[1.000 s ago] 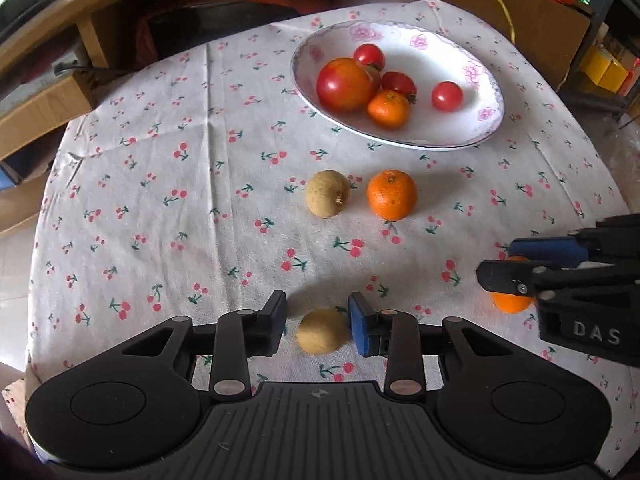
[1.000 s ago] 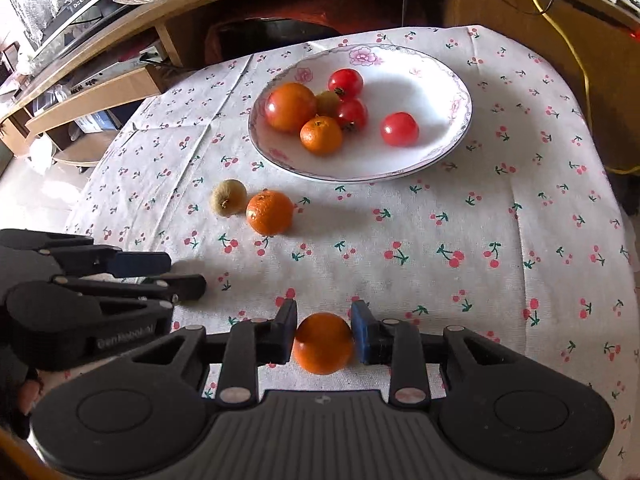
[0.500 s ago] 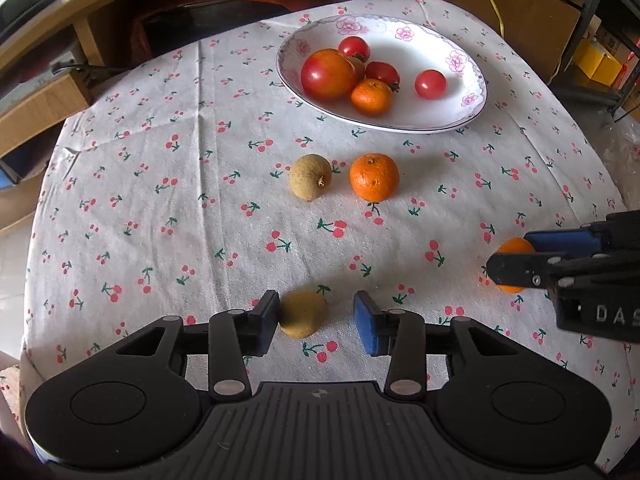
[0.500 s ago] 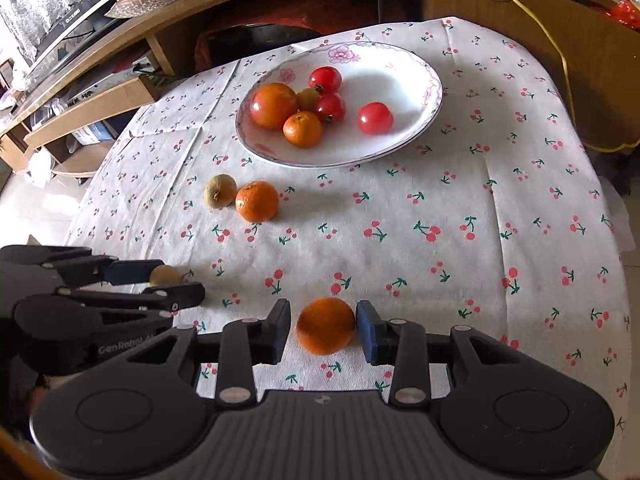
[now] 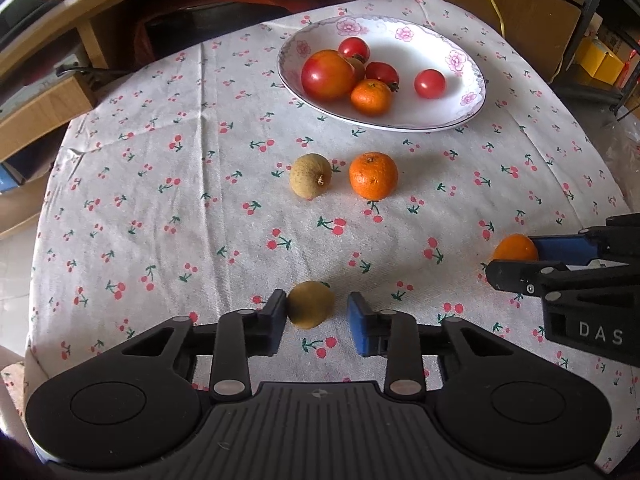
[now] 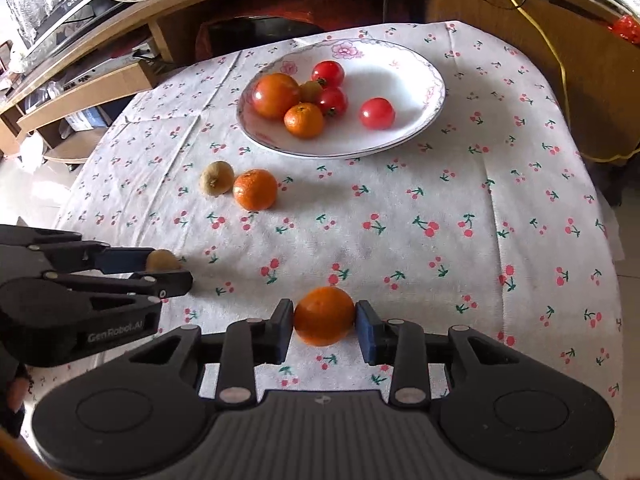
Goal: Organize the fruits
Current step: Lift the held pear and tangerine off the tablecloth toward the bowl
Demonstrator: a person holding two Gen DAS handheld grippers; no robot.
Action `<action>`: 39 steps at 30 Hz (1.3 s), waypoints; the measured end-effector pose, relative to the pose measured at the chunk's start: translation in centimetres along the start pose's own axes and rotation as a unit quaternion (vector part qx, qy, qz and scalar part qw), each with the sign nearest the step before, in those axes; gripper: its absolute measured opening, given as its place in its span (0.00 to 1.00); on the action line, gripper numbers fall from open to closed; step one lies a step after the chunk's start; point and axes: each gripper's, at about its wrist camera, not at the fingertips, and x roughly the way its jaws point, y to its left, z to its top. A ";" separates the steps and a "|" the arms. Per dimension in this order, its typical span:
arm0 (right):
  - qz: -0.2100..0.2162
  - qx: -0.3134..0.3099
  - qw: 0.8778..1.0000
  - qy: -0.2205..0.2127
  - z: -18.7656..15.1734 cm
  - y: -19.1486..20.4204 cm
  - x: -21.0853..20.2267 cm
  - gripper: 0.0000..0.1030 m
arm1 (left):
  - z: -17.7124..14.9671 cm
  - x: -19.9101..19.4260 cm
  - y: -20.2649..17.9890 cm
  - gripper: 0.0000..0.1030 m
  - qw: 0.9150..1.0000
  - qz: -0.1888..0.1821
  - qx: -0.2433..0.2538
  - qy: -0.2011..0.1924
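A brown longan (image 5: 310,304) lies on the cherry-print cloth between the fingers of my left gripper (image 5: 316,316). It touches the left pad, with a gap to the right pad, so this gripper is open. My right gripper (image 6: 324,314) has both blue pads against an orange (image 6: 324,316) low over the cloth. A second longan (image 5: 311,176) and a second orange (image 5: 373,176) lie side by side mid-table. The white flowered plate (image 5: 472,112) at the back holds a big tomato (image 5: 328,74), a mandarin (image 5: 371,97) and small red tomatoes.
The round table's cloth (image 5: 160,200) drops off at its left, right and near edges. Wooden furniture (image 6: 80,92) and a yellow cable (image 6: 560,64) stand behind the table. My two grippers sit side by side near the front edge, with my left gripper (image 6: 168,270) close to the right one.
Both grippers drew back from the plate. Their fingers widened half a second ago and have narrowed again. The longan now rests against the left pad, and the right pads touch the orange.
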 end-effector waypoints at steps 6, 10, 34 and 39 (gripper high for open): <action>0.001 -0.003 1.000 -0.009 -0.1 0.5 -0.7 0.34 | -0.1 -0.4 -0.3 0.35 1.000 0.000 -0.002 -0.002; 0.005 0.000 1.000 -0.007 -0.4 0.5 -0.8 0.34 | 0.0 0.3 0.0 0.40 1.000 -0.005 -0.008 0.001; 0.009 0.008 0.998 -0.057 0.3 0.4 -4.3 0.34 | -1.5 -0.5 -1.6 0.35 1.000 0.018 -0.001 0.014; 0.007 0.017 0.999 -0.047 0.5 0.1 -3.3 0.34 | -1.7 -1.0 -1.7 0.43 1.000 0.014 -0.008 0.011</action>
